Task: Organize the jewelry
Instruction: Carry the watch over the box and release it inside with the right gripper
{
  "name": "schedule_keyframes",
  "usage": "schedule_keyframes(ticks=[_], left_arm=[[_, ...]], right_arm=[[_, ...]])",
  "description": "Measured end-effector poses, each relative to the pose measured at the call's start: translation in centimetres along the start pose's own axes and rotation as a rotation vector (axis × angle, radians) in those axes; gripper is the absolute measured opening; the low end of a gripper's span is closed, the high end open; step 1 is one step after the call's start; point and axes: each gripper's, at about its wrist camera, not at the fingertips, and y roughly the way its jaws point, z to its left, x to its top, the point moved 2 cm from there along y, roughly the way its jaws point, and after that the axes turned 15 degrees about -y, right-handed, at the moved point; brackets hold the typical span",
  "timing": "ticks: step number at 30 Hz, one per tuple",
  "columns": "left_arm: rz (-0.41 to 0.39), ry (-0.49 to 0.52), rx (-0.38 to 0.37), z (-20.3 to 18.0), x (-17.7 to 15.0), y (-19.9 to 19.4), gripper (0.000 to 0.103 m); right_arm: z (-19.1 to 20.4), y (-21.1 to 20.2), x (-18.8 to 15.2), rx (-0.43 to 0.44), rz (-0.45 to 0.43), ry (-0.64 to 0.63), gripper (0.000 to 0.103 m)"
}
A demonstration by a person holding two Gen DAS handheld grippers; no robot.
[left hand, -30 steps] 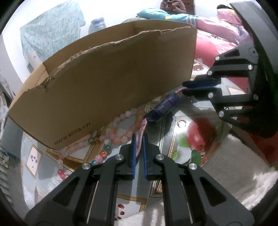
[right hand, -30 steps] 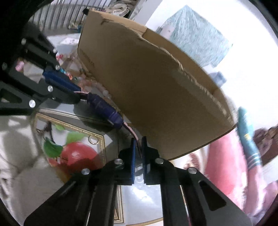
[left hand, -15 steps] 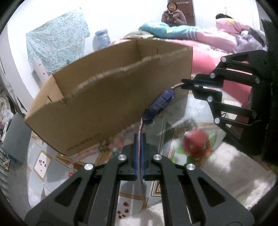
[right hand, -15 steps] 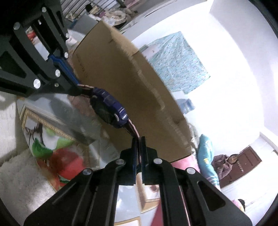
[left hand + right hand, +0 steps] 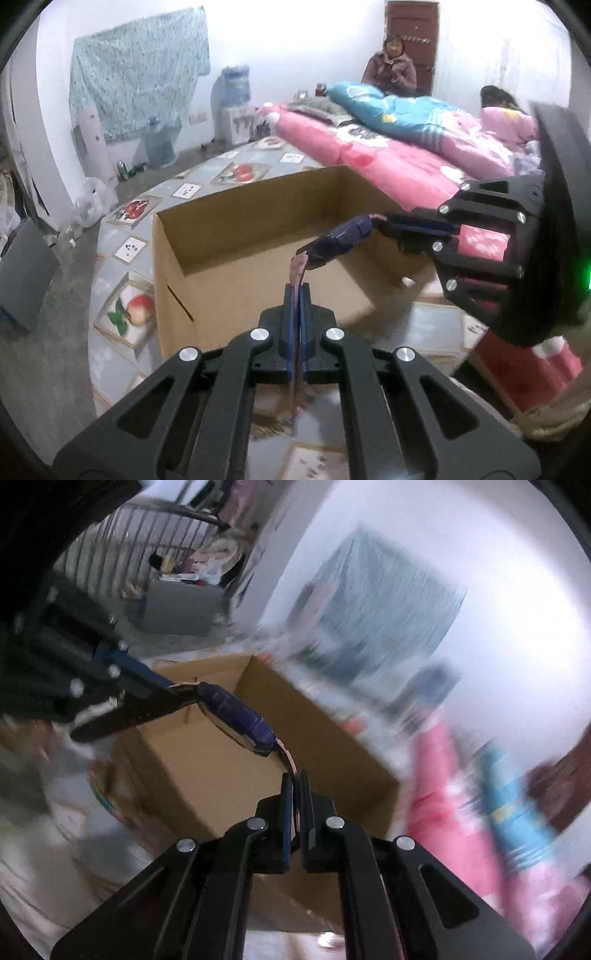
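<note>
With both tongs clamped on the pink strap ends of the blue watch (image 5: 341, 238), the left gripper (image 5: 296, 291) and right gripper (image 5: 393, 223) hold it strung between them above the open cardboard box (image 5: 258, 236). By my judgement the carry-to-box step is underway. Next, both should lower together and let go inside, keeping the strap clear of the box rim.

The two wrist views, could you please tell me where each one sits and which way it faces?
Left wrist: sits on the left claw, angled down over the cardboard box, facing the bed; the right claw enters from the right.
Right wrist: sits on the right claw, angled down over the box, facing the wall; the left claw enters from the left.
Shared: the box, and the blue watch strung between both claws.
</note>
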Motion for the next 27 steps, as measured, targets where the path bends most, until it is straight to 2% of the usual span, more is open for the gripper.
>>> schedule_keyframes(ticks=[1, 4, 6, 7, 9, 12, 13, 14, 16, 17, 24, 27], left_arm=[[0.03, 0.0, 0.007, 0.4, 0.8, 1.0, 0.002], [0.17, -0.035, -0.014, 1.7, 3.2, 5.3, 0.002], [0.238, -0.028, 0.019, 2.6, 4.2, 8.2, 0.002], [0.279, -0.025, 0.054, 3.1, 4.7, 9.8, 0.002], [0.333, -0.037, 0.076, 3.9, 5.1, 12.1, 0.002], [0.364, -0.033, 0.129, 4.7, 6.0, 14.7, 0.006], [0.374, -0.027, 0.153, 5.0, 6.2, 15.6, 0.012], [0.372, -0.018, 0.172, 5.0, 6.3, 16.1, 0.019], [0.341, -0.001, 0.209, 5.2, 6.8, 16.7, 0.026], [0.332, -0.001, 0.214, 5.1, 7.0, 16.7, 0.028], [0.158, 0.011, 0.248, 5.3, 7.8, 13.5, 0.041], [0.054, -0.002, 0.257, 5.6, 8.0, 9.9, 0.056]], right_arm=[[-1.7, 2.0, 0.0, 0.094, 0.044, 0.069, 0.004], [-5.9, 9.1, -0.5, 0.273, 0.18, 0.19, 0.004], [-6.1, 12.5, -1.0, 0.397, 0.259, 0.251, 0.004], [-6.4, 13.9, -1.0, 0.434, 0.287, 0.286, 0.004], [-7.1, 16.9, -1.4, 0.513, 0.352, 0.346, 0.004], [-8.5, 19.9, -1.0, 0.538, 0.414, 0.421, 0.008], [-8.9, 20.8, -1.1, 0.546, 0.431, 0.449, 0.009], [-9.4, 21.6, -0.7, 0.544, 0.444, 0.475, 0.012], [-9.9, 22.4, -1.1, 0.542, 0.443, 0.528, 0.028], [-10.2, 22.7, -1.0, 0.544, 0.426, 0.553, 0.03], [-12.0, 21.0, -0.7, 0.458, 0.309, 0.548, 0.03], [-12.3, 18.2, -0.5, 0.43, 0.247, 0.537, 0.03]])
